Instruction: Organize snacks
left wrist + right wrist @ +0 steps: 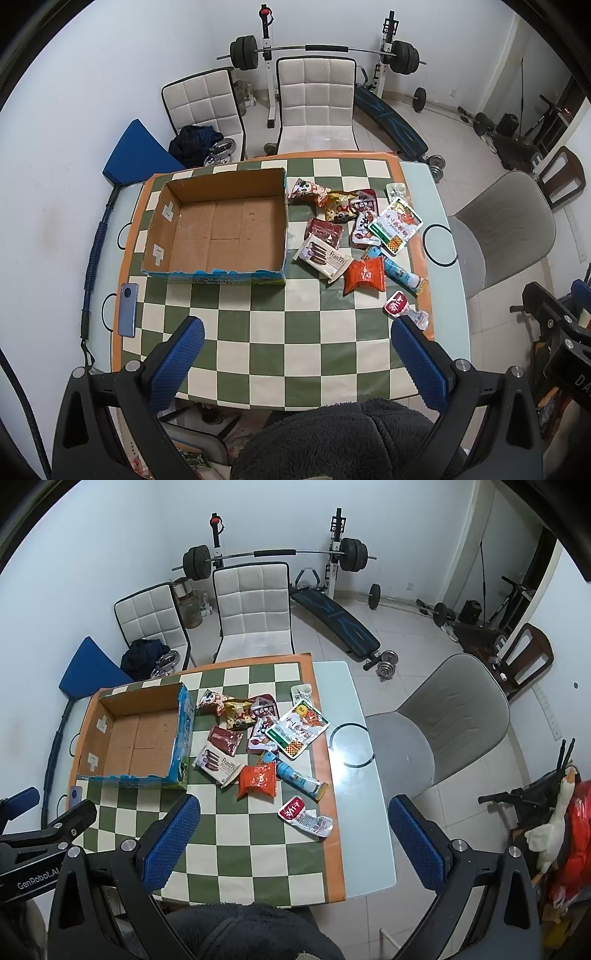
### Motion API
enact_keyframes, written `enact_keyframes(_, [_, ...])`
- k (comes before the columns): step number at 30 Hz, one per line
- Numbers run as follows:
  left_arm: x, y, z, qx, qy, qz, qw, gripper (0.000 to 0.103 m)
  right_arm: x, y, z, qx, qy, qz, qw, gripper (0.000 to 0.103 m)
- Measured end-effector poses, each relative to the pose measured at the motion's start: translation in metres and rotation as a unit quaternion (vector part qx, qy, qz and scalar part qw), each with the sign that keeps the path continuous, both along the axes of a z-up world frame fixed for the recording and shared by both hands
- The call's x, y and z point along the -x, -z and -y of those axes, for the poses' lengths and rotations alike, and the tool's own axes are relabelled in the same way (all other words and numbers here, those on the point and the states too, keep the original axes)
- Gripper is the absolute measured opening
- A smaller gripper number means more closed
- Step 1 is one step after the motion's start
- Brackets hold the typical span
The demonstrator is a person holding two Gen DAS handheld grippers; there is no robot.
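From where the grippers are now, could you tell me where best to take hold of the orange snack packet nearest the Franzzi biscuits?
Probably from above, across the orange snack packet's puffed middle, its two long sides between the pads. It lies flat on the checked cloth, so no edge is raised. The right gripper is open and nearer than the left gripper.

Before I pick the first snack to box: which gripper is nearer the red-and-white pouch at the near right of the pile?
Right. The right gripper hangs open with the red-and-white pouch between its fingers' line of sight; the left gripper hangs open further left, nearer the cardboard box.
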State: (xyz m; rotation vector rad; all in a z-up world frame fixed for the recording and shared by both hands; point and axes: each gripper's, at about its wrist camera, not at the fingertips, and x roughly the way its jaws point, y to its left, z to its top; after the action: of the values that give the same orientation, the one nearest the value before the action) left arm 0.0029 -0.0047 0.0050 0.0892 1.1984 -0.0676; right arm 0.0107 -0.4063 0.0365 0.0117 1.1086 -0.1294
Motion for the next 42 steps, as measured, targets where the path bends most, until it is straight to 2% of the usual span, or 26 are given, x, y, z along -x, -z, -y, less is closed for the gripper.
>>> enact_keyframes(42, [0.002, -0.015, 0.002, 0.009, -0.005, 0.023, 0.9997, 0.103, -0.002, -0.014, -0.008, -0.004, -0.012, 0.008, 1.000, 0.103])
